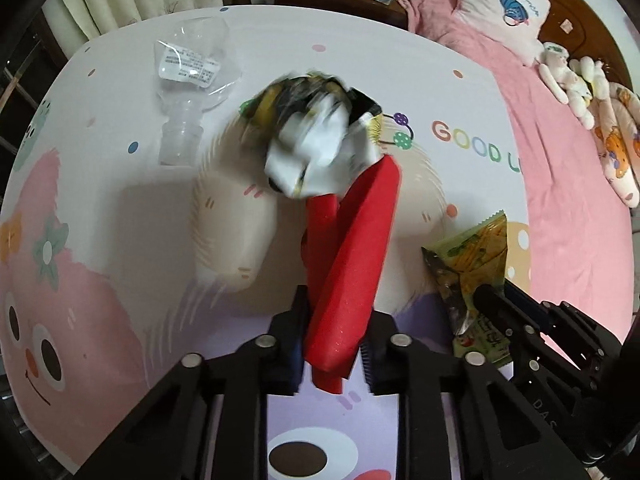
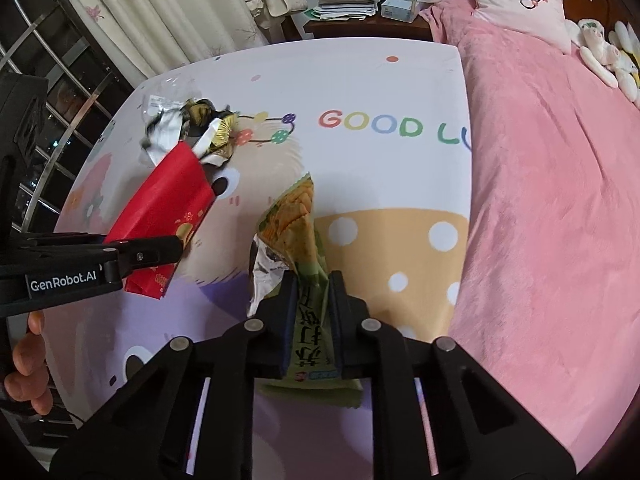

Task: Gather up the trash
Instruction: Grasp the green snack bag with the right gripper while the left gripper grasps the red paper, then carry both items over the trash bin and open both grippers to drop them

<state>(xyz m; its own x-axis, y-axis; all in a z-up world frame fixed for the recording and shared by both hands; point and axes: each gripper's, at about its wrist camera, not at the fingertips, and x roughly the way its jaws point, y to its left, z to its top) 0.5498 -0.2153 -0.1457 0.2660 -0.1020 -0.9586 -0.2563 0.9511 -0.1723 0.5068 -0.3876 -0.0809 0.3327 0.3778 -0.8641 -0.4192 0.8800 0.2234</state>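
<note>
My left gripper (image 1: 334, 344) is shut on a red paper bag (image 1: 352, 264) and holds it above the table. Crumpled white, black and gold wrappers (image 1: 316, 136) stick out of the bag's mouth, blurred. The bag also shows in the right wrist view (image 2: 168, 216), with the left gripper's finger (image 2: 152, 256) on it. My right gripper (image 2: 312, 316) is shut on a green snack packet (image 2: 300, 216) with a torn silver edge, held above the table. The packet also shows in the left wrist view (image 1: 472, 264). A clear plastic bottle (image 1: 188, 80) lies at the table's far left.
The table (image 2: 360, 80) has a cartoon cover reading "GOOD LU". A bed with a pink blanket (image 2: 552, 184), a pillow and plush toys runs along the right. A nightstand (image 2: 360, 24) with papers stands behind. Curtains and a window grille are at left.
</note>
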